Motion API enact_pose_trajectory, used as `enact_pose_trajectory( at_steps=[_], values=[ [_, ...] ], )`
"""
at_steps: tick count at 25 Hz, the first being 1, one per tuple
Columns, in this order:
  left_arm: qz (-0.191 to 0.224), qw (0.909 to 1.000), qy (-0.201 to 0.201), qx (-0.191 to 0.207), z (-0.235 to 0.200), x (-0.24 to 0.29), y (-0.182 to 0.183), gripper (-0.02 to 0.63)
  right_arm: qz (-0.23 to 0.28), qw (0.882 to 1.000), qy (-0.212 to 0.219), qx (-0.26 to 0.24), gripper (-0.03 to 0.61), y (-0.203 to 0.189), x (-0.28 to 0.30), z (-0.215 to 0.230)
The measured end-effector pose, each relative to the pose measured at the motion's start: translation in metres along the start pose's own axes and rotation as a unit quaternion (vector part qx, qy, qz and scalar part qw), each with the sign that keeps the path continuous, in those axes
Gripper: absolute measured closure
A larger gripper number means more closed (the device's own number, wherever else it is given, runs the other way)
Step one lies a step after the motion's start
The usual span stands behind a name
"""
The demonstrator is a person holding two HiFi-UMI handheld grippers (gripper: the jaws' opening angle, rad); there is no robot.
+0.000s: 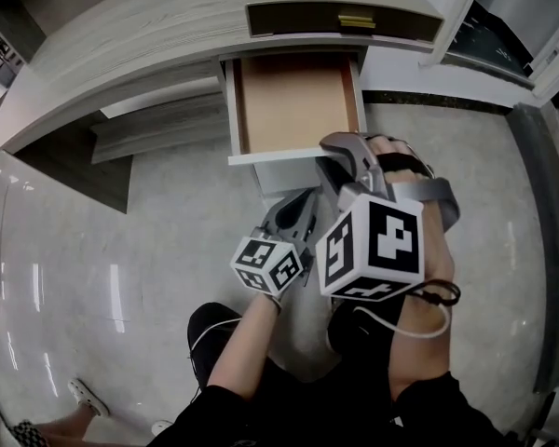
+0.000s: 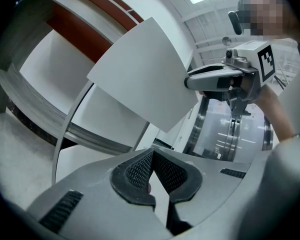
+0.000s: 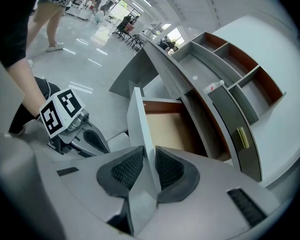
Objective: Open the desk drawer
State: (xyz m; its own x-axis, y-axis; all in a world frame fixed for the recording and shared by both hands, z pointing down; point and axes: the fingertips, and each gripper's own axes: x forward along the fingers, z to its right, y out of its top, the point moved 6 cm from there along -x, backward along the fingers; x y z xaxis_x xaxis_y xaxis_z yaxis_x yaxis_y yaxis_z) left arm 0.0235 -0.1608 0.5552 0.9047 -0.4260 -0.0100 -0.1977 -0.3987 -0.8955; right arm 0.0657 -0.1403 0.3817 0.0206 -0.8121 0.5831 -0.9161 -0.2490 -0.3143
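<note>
Two readings we note: right gripper (image 3: 149, 158) jaws pinch the front panel (image 3: 139, 119) of the open drawer (image 1: 298, 101); left gripper (image 2: 152, 159) jaws pressed together near that drawer.

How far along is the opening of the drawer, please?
Done: the drawer stands pulled well out from under the desk, with its bare wooden bottom showing.
In hand: the right gripper is clamped on the front panel. The left gripper is shut on nothing, beside it.
Left: probably just letting go. Whether the drawer can slide further out cannot be told.
</note>
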Motion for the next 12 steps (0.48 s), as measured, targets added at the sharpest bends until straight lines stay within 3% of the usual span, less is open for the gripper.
enact_pose_trajectory(
  at_steps=[12],
  values=[
    [-0.001,1.0000,-0.006,-0.007,0.000,-0.015,-0.008,0.611,-0.017,1.000,0.011,0.006,0.512,-0.006,0.003,-0.028]
  ],
)
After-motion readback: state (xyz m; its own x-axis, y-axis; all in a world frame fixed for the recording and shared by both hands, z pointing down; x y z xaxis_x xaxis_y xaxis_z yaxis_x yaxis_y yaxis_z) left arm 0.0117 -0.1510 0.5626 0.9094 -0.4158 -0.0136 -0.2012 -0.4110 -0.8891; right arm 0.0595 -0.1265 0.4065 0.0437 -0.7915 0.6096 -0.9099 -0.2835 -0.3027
